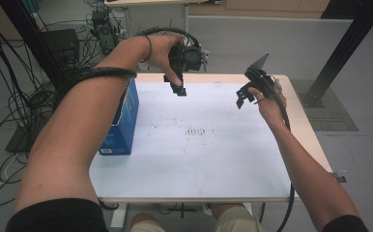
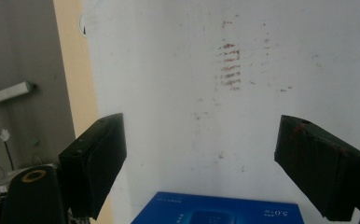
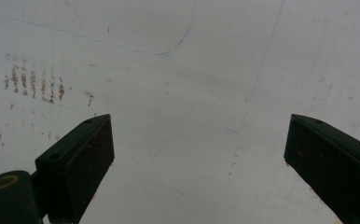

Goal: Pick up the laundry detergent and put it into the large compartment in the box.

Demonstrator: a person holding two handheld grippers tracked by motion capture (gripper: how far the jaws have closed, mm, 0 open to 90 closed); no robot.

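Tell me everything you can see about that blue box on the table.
The blue box is a cardboard-looking carton with pale print and a white label low on its near face. It stands at the table's left edge, partly hidden by the person's left forearm. The left gripper view shows its top below the open jaws; nothing grips it.

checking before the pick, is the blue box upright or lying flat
Upright: the blue box stands on its narrow base at the table's left edge, its top face showing in the left gripper view.
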